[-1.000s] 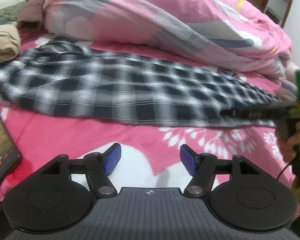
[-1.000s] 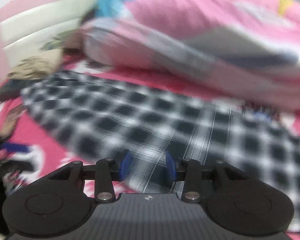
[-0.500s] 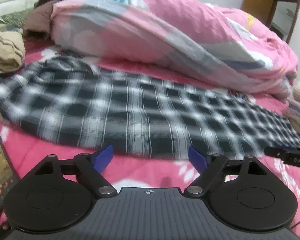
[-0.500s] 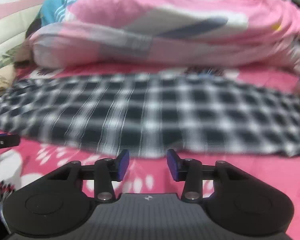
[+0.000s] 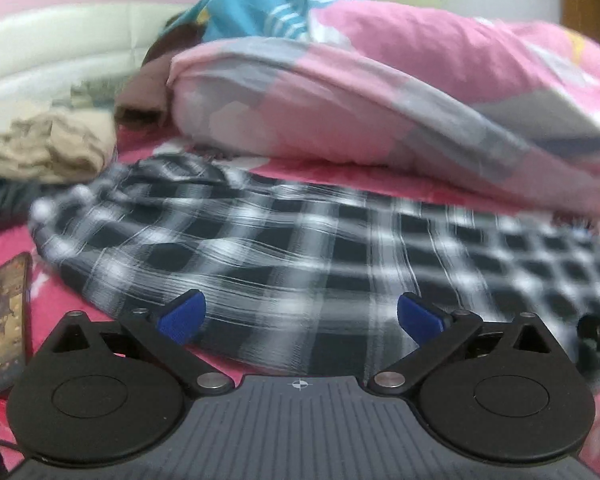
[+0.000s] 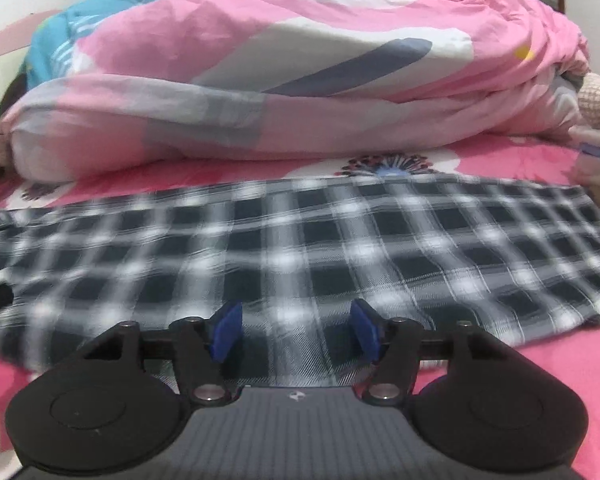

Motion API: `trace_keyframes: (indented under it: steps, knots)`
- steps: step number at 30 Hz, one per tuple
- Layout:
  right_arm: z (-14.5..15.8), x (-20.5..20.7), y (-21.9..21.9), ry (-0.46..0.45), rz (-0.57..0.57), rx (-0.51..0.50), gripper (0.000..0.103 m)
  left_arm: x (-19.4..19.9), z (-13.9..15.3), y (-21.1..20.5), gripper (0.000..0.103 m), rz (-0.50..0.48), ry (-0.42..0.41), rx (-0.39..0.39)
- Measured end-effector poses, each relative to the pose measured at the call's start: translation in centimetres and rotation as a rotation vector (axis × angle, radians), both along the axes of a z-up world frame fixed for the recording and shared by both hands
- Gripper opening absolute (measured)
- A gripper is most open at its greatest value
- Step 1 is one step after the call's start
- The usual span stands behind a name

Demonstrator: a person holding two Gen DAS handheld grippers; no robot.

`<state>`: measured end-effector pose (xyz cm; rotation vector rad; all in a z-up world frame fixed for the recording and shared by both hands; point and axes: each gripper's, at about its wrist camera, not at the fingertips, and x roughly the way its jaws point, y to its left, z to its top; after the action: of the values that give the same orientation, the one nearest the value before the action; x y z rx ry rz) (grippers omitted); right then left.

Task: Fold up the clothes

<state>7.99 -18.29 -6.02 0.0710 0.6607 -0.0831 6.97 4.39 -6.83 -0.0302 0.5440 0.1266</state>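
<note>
At nine o'clock a phone (image 5: pixel 4 320) on the pink bed (image 5: pixel 340 178), across the middle the checked garment (image 5: pixel 300 248) spread flat, left gripper (image 5: pixel 300 316) fingers just opened wide above its near edge, right gripper (image 6: pixel 296 330) fingers just opened moderately, gripping nothing.

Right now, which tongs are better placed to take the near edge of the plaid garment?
Probably the right tongs: the plaid garment and its near hem lie directly between the open pads. The left tongs, jaws just opened wider, also hover over the hem, nearer the phone.
</note>
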Motion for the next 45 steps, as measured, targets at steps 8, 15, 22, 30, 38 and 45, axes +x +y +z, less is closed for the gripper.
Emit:
trace_keyframes:
  steps: [8,15,22,30,38,45]
  knots:
    - [-2.0,0.5,-0.2,-0.006,0.020,-0.023,0.084,0.9,-1.9,-2.3,0.103,-0.114,0.037,0.083]
    - [-2.1,0.4,-0.2,-0.014,0.037,-0.021,0.093,1.3,-2.4,-1.4,0.103,-0.118,0.068,0.001]
    - [-2.0,0.4,0.0,-0.015,0.048,-0.019,0.098,1.2,-2.5,-1.5,0.103,-0.118,0.061,0.009]
    - [-1.9,0.5,0.0,-0.017,0.051,-0.014,0.099,0.6,-1.9,-1.6,0.103,-0.085,0.032,0.048]
    - [-1.9,0.4,-0.3,-0.024,0.062,0.019,0.103,-4.6,3.3,1.0,0.103,-0.082,-0.109,0.151]
    - [-1.8,0.2,-0.6,-0.035,0.064,0.045,0.103,-5.5,6.5,6.7,0.103,0.046,-0.105,0.107]
